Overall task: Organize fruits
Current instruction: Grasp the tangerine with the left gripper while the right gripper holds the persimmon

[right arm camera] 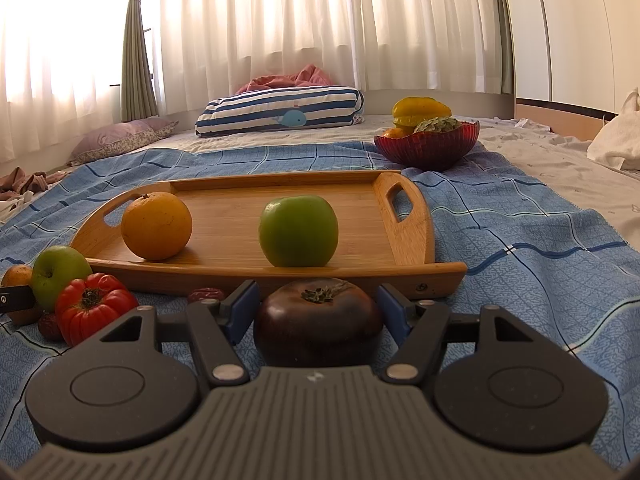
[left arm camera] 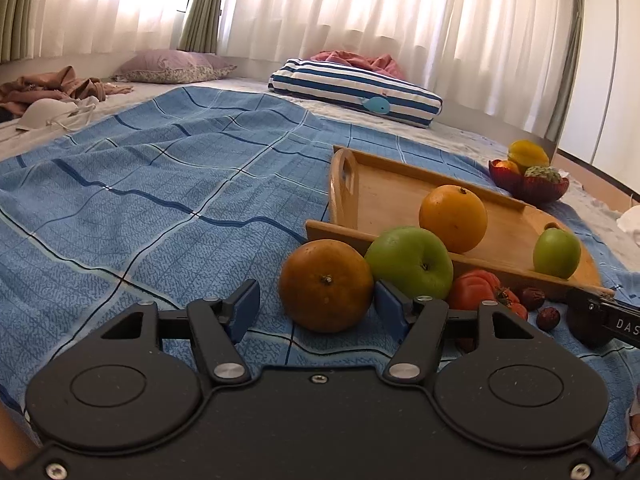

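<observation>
Bamboo tray (right arm camera: 224,196) already carries one orange (right arm camera: 157,225) and one green apple (right arm camera: 298,230). Right gripper (right arm camera: 316,312) brackets a dark purple tomato (right arm camera: 318,322) at six o'clock of the tray; whether its pads press I cannot tell. Left gripper (left arm camera: 318,306) stands open, a brownish orange (left arm camera: 326,285) against its right pad. Next: close, lift, clear the rim. Loose still: one apple (left arm camera: 410,262), one red tomato (right arm camera: 94,306), three dates.

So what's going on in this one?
A person is sorting fruit on a bed with two handheld grippers. The wooden tray already holds an orange and a green apple. The left gripper sits around a brownish orange on the blue cloth, its left pad clear. The right gripper brackets a dark tomato; contact is unclear.
</observation>
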Action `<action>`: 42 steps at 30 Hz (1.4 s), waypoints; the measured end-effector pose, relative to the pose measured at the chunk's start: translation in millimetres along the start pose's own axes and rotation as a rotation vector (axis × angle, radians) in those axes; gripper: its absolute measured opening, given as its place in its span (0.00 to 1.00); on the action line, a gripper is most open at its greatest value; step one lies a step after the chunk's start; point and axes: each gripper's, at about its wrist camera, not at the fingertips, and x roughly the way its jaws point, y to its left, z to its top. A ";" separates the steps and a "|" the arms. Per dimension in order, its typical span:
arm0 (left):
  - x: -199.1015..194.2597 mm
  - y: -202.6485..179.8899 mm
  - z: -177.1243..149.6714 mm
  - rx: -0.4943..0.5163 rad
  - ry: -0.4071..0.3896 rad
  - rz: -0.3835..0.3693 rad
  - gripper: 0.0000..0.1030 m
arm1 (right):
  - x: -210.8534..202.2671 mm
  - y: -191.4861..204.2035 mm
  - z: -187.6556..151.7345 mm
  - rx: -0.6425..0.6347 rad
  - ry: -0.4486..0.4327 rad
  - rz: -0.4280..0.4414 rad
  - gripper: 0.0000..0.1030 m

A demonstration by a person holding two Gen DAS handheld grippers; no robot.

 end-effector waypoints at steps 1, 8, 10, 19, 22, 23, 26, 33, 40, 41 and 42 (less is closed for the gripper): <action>0.1 0.7 0.5 -0.007 0.003 -0.005 0.59 | -0.1 0.0 0.0 -0.001 0.000 -0.001 0.67; 0.4 4.7 0.5 -0.047 -0.011 -0.025 0.53 | -0.8 -1.4 -0.3 0.003 -0.003 -0.002 0.65; 1.1 6.6 1.2 -0.059 -0.006 -0.035 0.53 | -1.2 -2.2 -0.3 0.004 -0.003 -0.001 0.64; -7.6 6.9 0.0 -0.096 -0.017 -0.033 0.47 | -4.3 -3.8 -2.0 0.018 -0.022 0.006 0.64; -13.2 5.2 1.4 -0.077 -0.032 -0.014 0.47 | -6.2 -5.9 -2.4 0.029 -0.032 0.015 0.64; -14.7 5.5 2.5 -0.077 -0.036 -0.010 0.47 | -7.1 -7.1 -2.6 0.036 -0.035 0.019 0.64; -20.4 5.5 7.3 -0.083 -0.052 -0.001 0.46 | -9.3 -10.9 -0.8 0.058 -0.044 0.034 0.63; -18.6 -3.0 11.7 -0.005 -0.047 0.040 0.43 | -13.1 -13.8 4.6 0.074 -0.053 0.041 0.63; -18.1 -13.4 7.3 0.025 -0.052 0.052 0.50 | -7.7 -10.1 3.8 0.056 -0.016 0.029 0.64; -16.6 -13.7 6.6 0.026 -0.047 0.053 0.53 | -6.7 -11.0 3.7 0.062 -0.011 0.030 0.64; -14.9 -14.0 5.9 0.027 -0.040 0.053 0.53 | -6.1 -11.9 3.4 0.069 -0.006 0.031 0.64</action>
